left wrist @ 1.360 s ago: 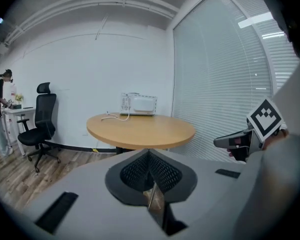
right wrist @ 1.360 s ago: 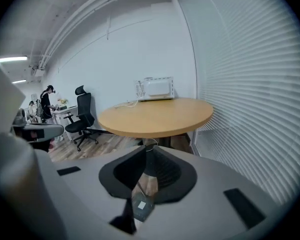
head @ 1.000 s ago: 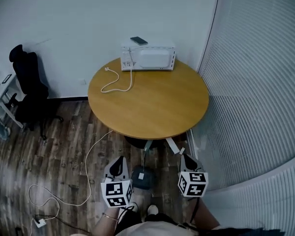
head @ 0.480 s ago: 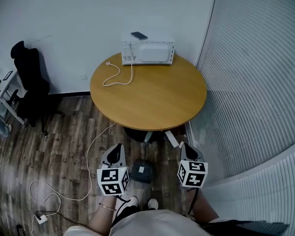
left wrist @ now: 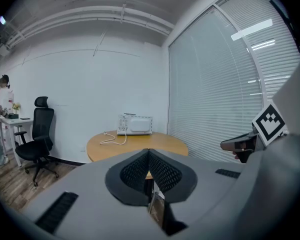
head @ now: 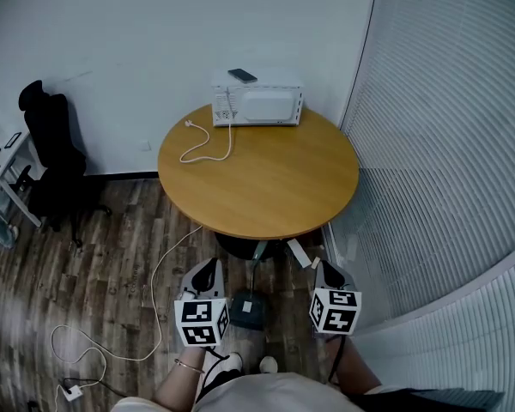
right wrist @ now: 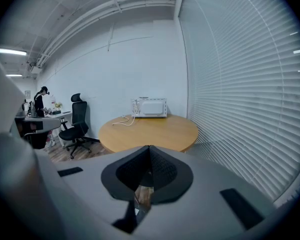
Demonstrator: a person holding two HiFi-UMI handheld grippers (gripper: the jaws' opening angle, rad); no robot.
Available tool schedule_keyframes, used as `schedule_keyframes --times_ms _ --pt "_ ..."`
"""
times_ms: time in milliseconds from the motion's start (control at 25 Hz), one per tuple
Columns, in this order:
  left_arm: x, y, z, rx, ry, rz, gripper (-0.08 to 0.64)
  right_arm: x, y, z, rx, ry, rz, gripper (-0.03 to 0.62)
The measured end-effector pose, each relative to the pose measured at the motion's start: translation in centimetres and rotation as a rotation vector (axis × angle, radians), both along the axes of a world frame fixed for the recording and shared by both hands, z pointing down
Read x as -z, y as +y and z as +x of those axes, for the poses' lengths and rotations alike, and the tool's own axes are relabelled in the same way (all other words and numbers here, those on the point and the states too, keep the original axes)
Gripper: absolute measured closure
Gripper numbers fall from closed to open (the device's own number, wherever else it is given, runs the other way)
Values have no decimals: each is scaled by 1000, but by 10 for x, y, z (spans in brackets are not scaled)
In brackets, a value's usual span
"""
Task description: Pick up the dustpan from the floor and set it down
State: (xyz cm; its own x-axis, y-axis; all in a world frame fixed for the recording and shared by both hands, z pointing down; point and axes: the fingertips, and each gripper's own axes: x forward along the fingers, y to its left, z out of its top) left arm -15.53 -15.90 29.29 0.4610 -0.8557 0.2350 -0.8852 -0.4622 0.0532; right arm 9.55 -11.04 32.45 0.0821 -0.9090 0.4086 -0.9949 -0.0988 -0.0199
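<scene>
**Dark dustpan on the floor, not yet grasped**

Approach step: it lies by the table foot, between left tool and right tool, both closed and empty. Next we open one and reach down for the handle.

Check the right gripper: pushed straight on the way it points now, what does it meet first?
Probably the round table. The right gripper, its tongs shut, aims at the table's near edge, and its own view shows nothing in between. Depth is unclear, so it might pass just under the rim instead.
</scene>
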Motion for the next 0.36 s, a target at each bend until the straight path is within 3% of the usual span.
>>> schedule_keyframes --times_ms 360 --pt "-8 -3 -10 -4 -5 -15 543 -7 -2 -7 -8 -10 -21 560"
